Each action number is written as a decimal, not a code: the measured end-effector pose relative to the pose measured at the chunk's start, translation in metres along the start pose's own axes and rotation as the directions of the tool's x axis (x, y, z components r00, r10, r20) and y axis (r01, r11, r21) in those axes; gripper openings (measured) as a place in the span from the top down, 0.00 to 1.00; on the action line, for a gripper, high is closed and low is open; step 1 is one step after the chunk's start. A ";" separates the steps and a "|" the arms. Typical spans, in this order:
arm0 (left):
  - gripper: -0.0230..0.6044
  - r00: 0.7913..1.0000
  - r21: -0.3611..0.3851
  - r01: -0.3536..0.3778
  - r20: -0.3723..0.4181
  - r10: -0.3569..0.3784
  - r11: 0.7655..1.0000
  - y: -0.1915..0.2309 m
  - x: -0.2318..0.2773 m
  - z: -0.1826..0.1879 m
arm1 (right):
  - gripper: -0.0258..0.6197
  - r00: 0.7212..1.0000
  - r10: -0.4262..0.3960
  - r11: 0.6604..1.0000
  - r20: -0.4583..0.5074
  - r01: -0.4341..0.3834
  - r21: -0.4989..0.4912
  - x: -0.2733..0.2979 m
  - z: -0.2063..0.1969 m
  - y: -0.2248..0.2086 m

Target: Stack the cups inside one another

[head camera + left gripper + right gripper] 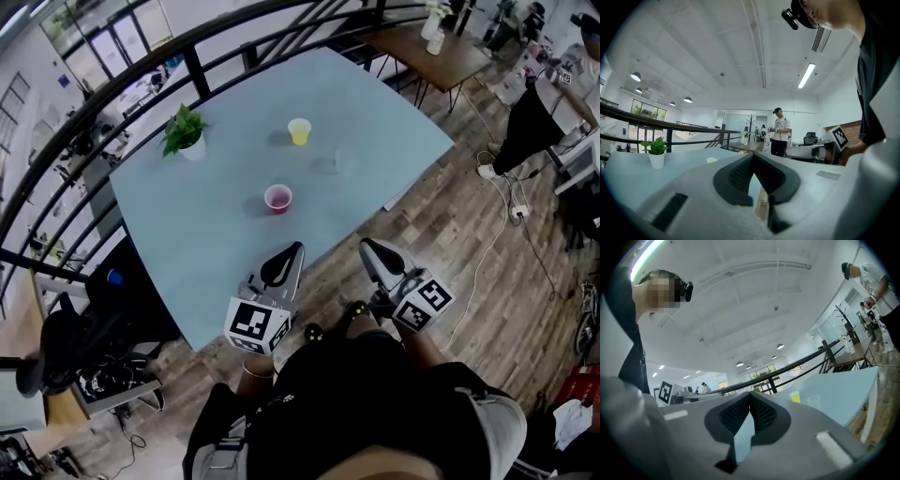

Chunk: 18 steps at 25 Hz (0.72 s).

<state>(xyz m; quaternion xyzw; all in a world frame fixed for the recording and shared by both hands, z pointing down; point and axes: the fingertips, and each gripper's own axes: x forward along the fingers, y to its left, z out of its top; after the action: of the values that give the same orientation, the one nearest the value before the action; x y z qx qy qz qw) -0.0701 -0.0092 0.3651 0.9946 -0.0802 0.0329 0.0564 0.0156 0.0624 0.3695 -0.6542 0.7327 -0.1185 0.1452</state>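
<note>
While left gripper (290, 250) and right gripper (371, 247) are pressed together empty, the twelve-o'clock pink cup (277, 198), seemingly light and flimsy, is best pinched at its rim.

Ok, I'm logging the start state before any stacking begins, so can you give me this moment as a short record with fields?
table: light blue top
cups: pink cup, yellow cup, clear cup; all standing apart, none stacked
other: potted plant near the far left corner
left gripper: fingers together, empty, by the table's near edge
right gripper: fingers together, empty, by the same edge
stacking: not yet begun
</note>
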 end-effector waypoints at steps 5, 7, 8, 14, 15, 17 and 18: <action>0.98 1.000 -0.007 -0.029 -0.007 0.029 1.000 0.006 -0.005 -0.003 | 0.96 1.000 0.012 1.000 -0.013 -0.012 -0.014 0.008 -0.001 -0.003; 0.98 0.999 -0.010 -0.050 -0.008 0.049 0.999 0.010 -0.007 -0.003 | 0.96 1.000 0.023 1.000 -0.020 -0.024 -0.020 0.014 0.001 -0.007; 0.98 0.998 -0.011 -0.063 -0.007 0.063 0.998 0.012 -0.008 -0.002 | 0.96 0.999 0.031 0.999 -0.021 -0.031 -0.023 0.017 0.002 -0.009; 0.98 0.989 -0.006 -0.148 -0.002 0.148 0.989 0.034 -0.009 0.000 | 0.96 0.995 0.091 0.995 -0.032 -0.092 -0.028 0.049 0.004 -0.020; 0.98 0.987 -0.005 -0.162 -0.003 0.162 0.987 0.038 -0.009 0.000 | 0.96 0.994 0.100 0.994 -0.035 -0.101 -0.028 0.054 0.004 -0.022; 0.98 0.982 -0.002 -0.191 -0.004 0.191 0.982 0.046 -0.009 0.002 | 0.96 0.992 0.119 0.992 -0.044 -0.120 -0.028 0.065 0.004 -0.025; 0.98 0.979 -0.003 -0.204 -0.003 0.204 0.979 0.050 -0.009 0.003 | 0.96 0.991 0.127 0.991 -0.049 -0.129 -0.028 0.070 0.004 -0.027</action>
<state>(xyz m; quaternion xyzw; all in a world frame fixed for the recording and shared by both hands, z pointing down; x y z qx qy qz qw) -0.0871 -0.0575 0.3671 0.9810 -0.1816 0.0399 0.0547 0.0347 -0.0107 0.3718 -0.6050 0.7782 -0.1130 0.1251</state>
